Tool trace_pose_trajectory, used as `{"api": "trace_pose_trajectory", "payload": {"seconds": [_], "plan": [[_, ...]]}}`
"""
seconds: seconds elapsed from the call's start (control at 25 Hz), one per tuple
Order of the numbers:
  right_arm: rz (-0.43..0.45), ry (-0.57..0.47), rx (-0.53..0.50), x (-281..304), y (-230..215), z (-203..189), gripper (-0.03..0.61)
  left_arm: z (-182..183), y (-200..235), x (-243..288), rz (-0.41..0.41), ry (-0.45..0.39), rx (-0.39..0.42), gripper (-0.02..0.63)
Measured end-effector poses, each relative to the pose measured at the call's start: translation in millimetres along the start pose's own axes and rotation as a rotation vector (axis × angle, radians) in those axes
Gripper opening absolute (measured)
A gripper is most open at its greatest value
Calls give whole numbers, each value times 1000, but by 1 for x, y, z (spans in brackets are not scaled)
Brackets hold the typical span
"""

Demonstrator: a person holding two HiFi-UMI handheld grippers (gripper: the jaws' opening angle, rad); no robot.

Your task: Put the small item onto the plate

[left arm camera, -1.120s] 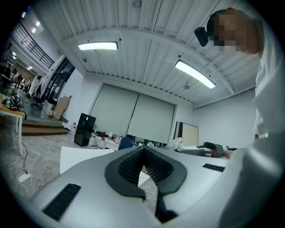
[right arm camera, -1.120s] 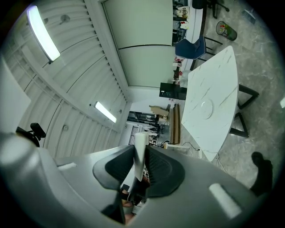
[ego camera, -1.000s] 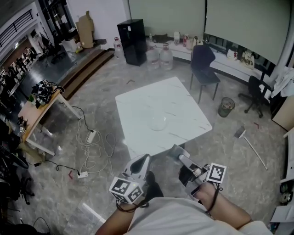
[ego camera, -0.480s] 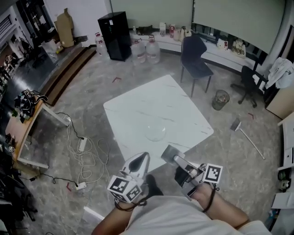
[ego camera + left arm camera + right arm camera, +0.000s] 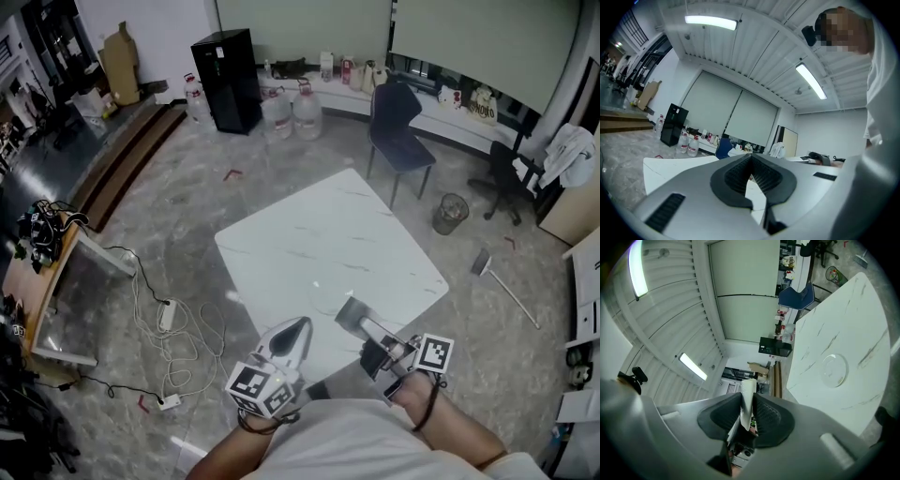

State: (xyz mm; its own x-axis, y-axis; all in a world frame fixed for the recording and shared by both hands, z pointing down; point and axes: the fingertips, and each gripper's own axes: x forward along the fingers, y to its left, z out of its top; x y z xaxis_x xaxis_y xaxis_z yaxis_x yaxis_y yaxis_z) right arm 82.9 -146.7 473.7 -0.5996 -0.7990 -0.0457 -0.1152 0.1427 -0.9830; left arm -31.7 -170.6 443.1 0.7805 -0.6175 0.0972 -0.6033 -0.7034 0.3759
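Leftmost, the left gripper point(image 5: 751, 159) hangs by the near edge of the white table point(image 5: 319, 225), jaws closed on nothing. Right of it, the right gripper point(image 5: 749, 397) pinches a thin white item point(image 5: 748, 387) edge-on between narrowly parted pads, well apart from the clear plate point(image 5: 833, 370) on the table. Likely hazards: the slim item slipping from so small a hold, or, if released high, skidding off the smooth, hard-to-see glass.
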Motion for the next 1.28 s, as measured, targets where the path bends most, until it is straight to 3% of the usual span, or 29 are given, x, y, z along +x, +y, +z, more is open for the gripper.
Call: {"api": "trace_pose_trajectory", "payload": {"seconds": [0.24,0.64,0.88,1.28], "plan": [[-25,-8,-11,37,-22,3,80,3,39,6,-29,15,7,5],[-108,8,20,66,-81,39,80,9,74,31,-2,23,-4,5],[-135,98,41,89,-124,52,80,12,98,45,71,19,21,5],[-230,243,101,121,-224,78,80,-8,126,82,193,31,-20,5]]}}
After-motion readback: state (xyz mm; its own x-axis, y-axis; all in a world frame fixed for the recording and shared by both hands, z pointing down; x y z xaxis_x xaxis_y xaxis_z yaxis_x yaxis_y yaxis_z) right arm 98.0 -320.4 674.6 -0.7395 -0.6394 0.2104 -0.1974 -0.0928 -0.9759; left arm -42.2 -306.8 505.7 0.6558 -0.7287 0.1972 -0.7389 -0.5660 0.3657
